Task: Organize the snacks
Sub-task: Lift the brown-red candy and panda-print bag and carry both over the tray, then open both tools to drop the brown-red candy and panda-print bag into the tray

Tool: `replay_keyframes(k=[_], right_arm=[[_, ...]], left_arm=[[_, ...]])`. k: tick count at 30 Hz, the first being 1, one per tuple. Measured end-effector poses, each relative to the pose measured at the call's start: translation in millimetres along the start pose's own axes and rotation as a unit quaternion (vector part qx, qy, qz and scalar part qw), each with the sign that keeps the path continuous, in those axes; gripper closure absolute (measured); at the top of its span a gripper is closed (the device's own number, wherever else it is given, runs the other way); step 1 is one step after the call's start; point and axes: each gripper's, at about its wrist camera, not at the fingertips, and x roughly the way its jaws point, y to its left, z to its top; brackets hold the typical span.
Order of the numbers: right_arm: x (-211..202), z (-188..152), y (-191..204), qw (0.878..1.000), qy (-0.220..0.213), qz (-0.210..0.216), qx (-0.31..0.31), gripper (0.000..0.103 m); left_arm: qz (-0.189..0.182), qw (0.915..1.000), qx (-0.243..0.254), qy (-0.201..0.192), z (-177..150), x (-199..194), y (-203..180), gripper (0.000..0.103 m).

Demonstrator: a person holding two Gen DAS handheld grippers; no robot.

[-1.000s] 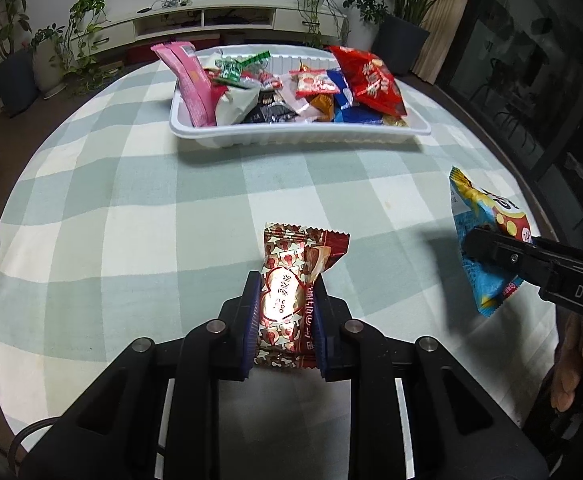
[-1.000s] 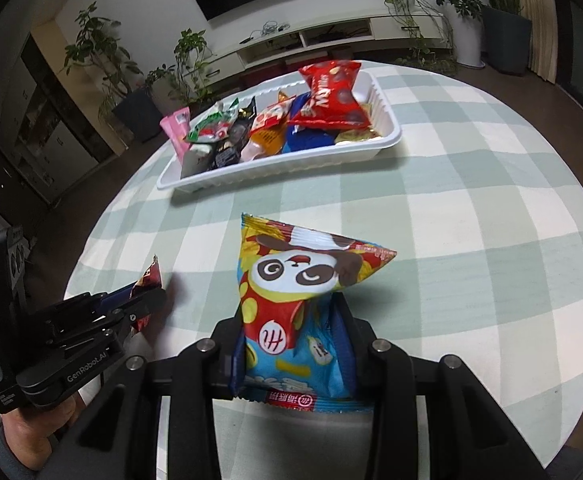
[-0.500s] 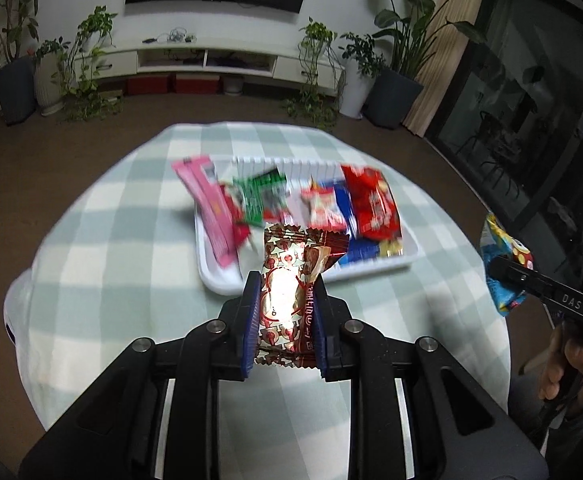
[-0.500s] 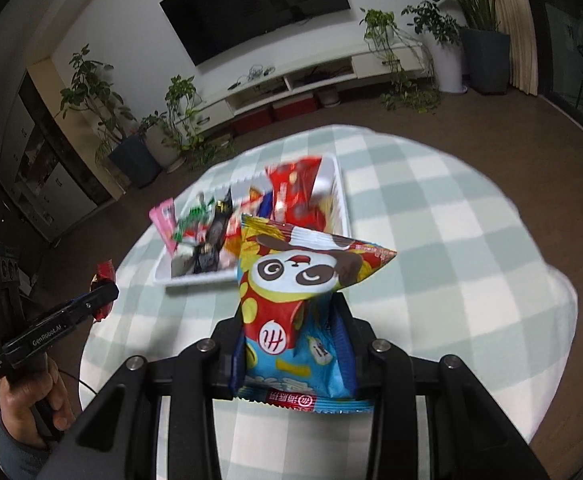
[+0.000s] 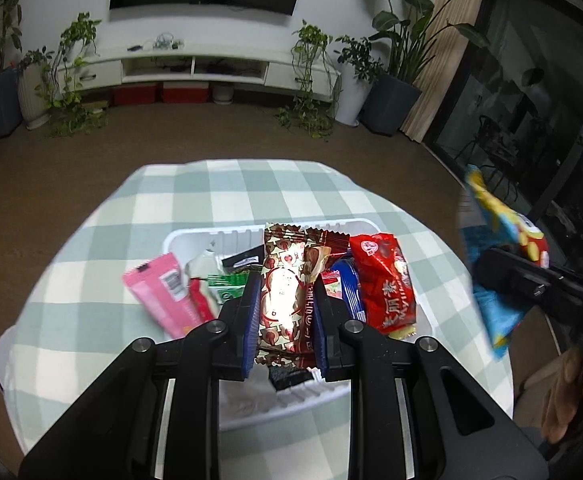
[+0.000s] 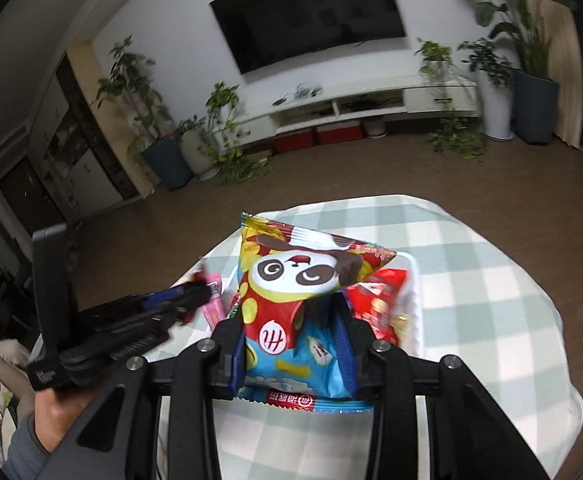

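My left gripper [image 5: 284, 300] is shut on a brown and gold candy packet [image 5: 291, 296], held in the air above the white tray [image 5: 195, 236]. The tray holds several snacks, among them a pink bar [image 5: 159, 296] and a red bag [image 5: 385, 280]. My right gripper [image 6: 291, 332] is shut on a blue, red and yellow panda snack bag [image 6: 295, 300], also above the white tray [image 6: 411, 304]. In the left wrist view the panda snack bag [image 5: 499, 264] hangs at the right. In the right wrist view the left gripper [image 6: 195, 296] reaches in from the left.
The tray sits on a round table with a green and white checked cloth [image 5: 231, 192]. Brown floor surrounds the table. A white TV bench [image 5: 195, 64], a wall screen and potted plants [image 5: 395, 80] stand at the far wall. A hand [image 6: 51, 404] holds the left gripper.
Both grippers have risen and moved forward with their snacks, from over the near table to above the tray. The table now looks smaller and farther below.
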Motion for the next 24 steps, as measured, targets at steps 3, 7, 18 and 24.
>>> replay_keyframes(k=[3,7,18,24], right_arm=[[35,2,-1,0.999,0.033,-0.003,-0.001,0.064],[71,-2,-6,0.997,0.065,-0.033,-0.015,0.064],[121,-18,-11,0.991,0.108,-0.066,-0.039,0.064],[125,-21,-14,0.991,0.110,-0.069,-0.041,0.060]], left_arm=[[-0.001,0.9998,-0.005,0.017,-3,25,0,0.082],[0.006,0.9993,-0.007,0.035,-10,56,1,0.082],[0.036,0.9980,-0.009,0.052,-20,97,19,0.076],[0.034,0.9982,-0.009,0.049,-20,101,25,0.076]])
